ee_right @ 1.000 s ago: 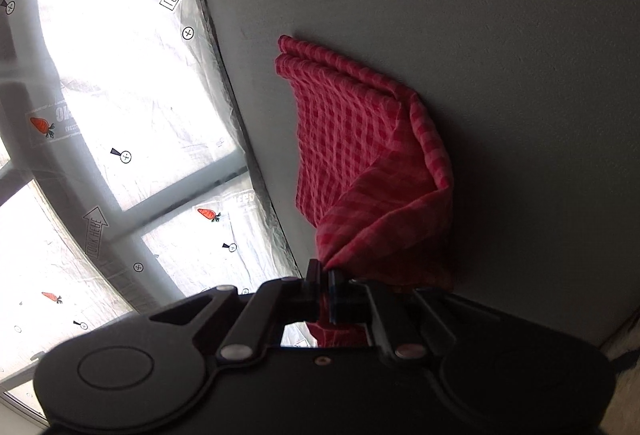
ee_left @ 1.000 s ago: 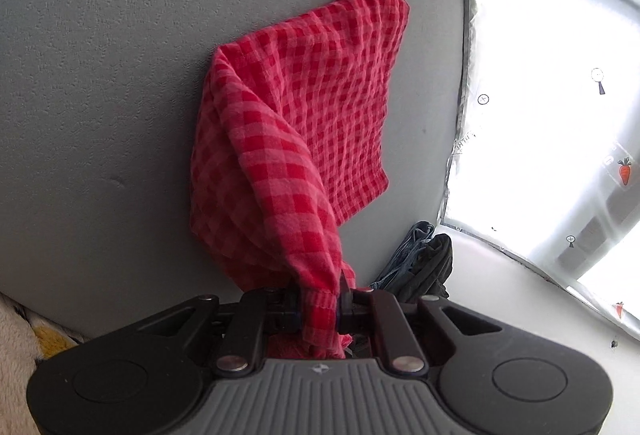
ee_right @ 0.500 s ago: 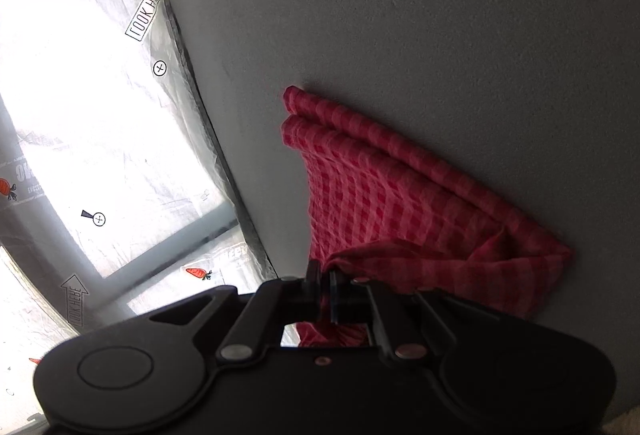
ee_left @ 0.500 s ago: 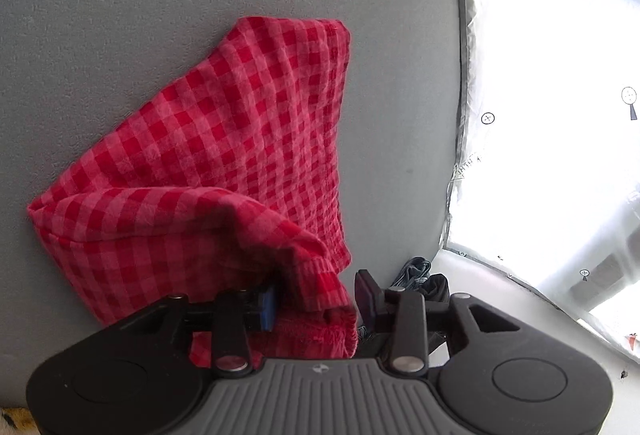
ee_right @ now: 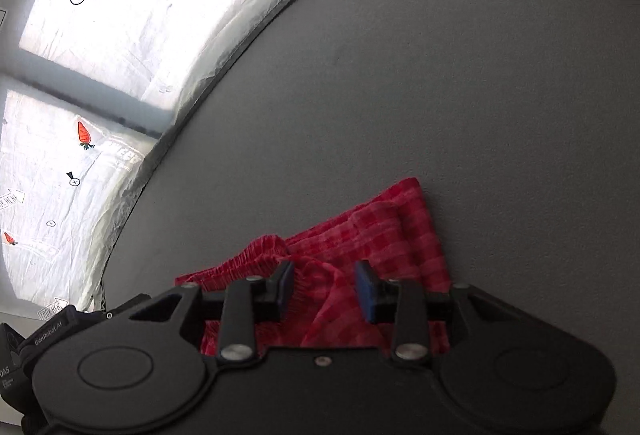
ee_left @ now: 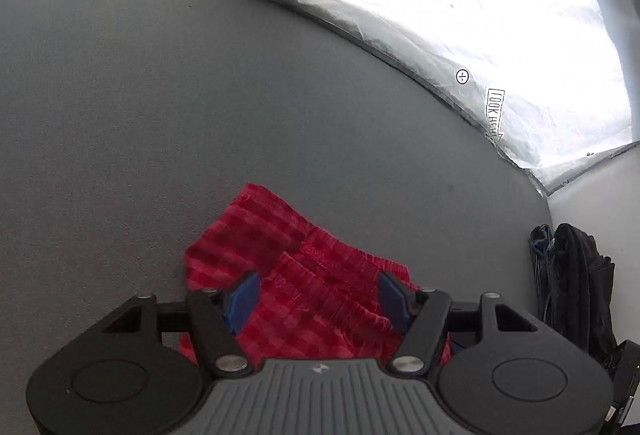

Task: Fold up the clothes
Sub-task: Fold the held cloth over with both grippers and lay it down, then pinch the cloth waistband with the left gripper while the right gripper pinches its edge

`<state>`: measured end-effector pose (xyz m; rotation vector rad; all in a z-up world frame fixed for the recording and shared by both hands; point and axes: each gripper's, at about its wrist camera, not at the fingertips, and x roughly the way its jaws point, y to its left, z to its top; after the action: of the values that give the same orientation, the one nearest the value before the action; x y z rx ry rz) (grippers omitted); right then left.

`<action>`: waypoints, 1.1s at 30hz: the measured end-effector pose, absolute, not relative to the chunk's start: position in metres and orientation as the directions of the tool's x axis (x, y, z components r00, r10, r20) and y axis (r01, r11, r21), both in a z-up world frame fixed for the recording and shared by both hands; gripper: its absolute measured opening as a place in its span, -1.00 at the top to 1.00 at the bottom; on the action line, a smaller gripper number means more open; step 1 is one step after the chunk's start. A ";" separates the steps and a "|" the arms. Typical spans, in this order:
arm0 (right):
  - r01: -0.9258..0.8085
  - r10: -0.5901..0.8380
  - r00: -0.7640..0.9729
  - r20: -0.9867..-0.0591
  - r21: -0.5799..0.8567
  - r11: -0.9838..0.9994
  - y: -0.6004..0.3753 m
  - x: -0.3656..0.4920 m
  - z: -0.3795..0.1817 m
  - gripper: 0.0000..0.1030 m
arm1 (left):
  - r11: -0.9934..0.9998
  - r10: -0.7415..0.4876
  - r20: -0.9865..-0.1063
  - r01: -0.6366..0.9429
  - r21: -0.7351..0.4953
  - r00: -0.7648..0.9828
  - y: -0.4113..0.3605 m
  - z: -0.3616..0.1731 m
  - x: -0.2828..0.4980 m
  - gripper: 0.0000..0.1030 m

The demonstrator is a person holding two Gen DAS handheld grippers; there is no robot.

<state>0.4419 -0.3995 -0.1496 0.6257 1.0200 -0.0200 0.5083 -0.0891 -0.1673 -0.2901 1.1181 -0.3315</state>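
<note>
1. The red checked garment (ee_left: 296, 275) lies folded on the grey mat (ee_left: 200, 95), at 6 o'clock in both views.
2. The left gripper (ee_left: 318, 293) and right gripper (ee_right: 326, 285) are spread wide; nothing is grasped.
3. Risk: a pad (ee_right: 366, 289) may snag the elastic waistband (ee_left: 340, 299) on withdrawal, undoing the fold.
4. Open mat is available from 9 to 12 o'clock; the mat edge (ee_left: 400, 55) at 1 o'clock and dark clothes (ee_left: 572, 283) at 3 o'clock limit travel.

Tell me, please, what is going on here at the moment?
A person with a gripper in each hand is folding a red checked garment on a grey surface. Both the left gripper and the right gripper are open just above the bunched cloth, neither holding it. Dark clothes lie at the surface's edge.
</note>
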 end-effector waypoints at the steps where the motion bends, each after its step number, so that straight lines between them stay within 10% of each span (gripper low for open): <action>1: 0.242 0.211 0.538 -0.816 0.389 0.889 -0.388 0.440 -0.144 0.24 | 0.930 -0.366 -0.839 0.180 -0.320 0.403 -0.099 -0.168 0.502 -0.26; 10: 0.060 0.184 0.538 -0.822 0.255 0.965 -0.343 0.452 -0.148 0.07 | 0.909 -0.320 -0.846 0.390 -0.148 0.425 -0.130 -0.191 0.489 -0.24; 14: 0.065 0.192 0.515 -0.835 0.261 0.963 -0.341 0.479 -0.157 0.84 | 0.914 -0.324 -0.852 0.370 -0.168 0.412 -0.131 -0.204 0.504 0.60; 19: 0.103 0.162 0.587 -0.793 0.271 0.957 -0.351 0.468 -0.140 0.95 | 0.924 -0.371 -0.824 0.260 -0.281 0.429 -0.116 -0.194 0.513 0.86; 25: 0.161 0.089 0.559 -0.824 0.214 0.964 -0.358 0.471 -0.146 0.86 | 0.946 -0.323 -0.852 0.112 -0.304 0.411 -0.106 -0.201 0.523 0.51; 27: 0.180 0.058 0.557 -0.828 0.188 0.966 -0.360 0.472 -0.144 0.62 | 0.955 -0.298 -0.834 0.143 -0.261 0.464 -0.104 -0.184 0.515 0.18; 29: 0.186 0.010 0.584 -0.812 0.145 0.972 -0.362 0.469 -0.136 -0.08 | 0.962 -0.270 -0.820 0.164 -0.216 0.505 -0.101 -0.171 0.508 -0.28; 33: 0.201 -0.032 0.581 -0.813 0.106 0.974 -0.369 0.465 -0.134 -0.33 | 0.973 -0.226 -0.822 0.167 -0.161 0.524 -0.089 -0.167 0.497 -0.49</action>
<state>0.4648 -0.3693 -0.1341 0.1946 0.9422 -0.1373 0.4975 -0.0894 -0.1675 -0.0644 0.9924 -0.2351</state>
